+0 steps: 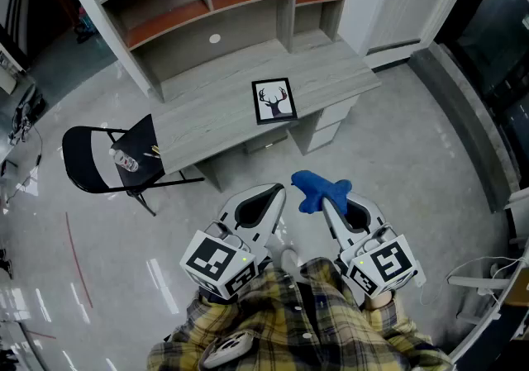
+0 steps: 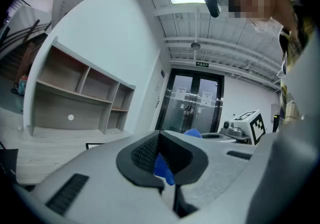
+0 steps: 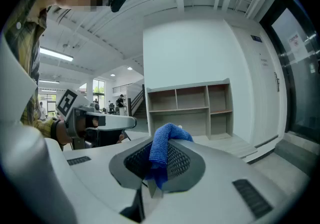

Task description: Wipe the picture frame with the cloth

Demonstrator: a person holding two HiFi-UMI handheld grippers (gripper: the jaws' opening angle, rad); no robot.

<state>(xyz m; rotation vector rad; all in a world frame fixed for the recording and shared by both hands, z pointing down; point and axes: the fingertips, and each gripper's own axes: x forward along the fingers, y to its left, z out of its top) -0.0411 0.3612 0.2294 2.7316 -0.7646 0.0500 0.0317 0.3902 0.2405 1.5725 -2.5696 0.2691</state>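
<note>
Left gripper (image 1: 275, 191) closed, empty; right gripper (image 1: 329, 201) clamped on blue cloth (image 1: 316, 189). Deer picture frame (image 1: 274, 101) lies flat on far desk (image 1: 207, 117), well apart from both.

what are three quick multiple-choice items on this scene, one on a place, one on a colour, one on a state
1. Where does the picture frame lie? A on the desk B on the chair C on a shelf
2. What colour is the cloth? A red B blue C white
3. How is the right hand-held gripper? A open and empty B shut on the cloth C out of view
Answers: 1 A, it lies flat on the desk top. 2 B, it shows blue in the head view and the right gripper view. 3 B, its jaws pinch the cloth.
</note>
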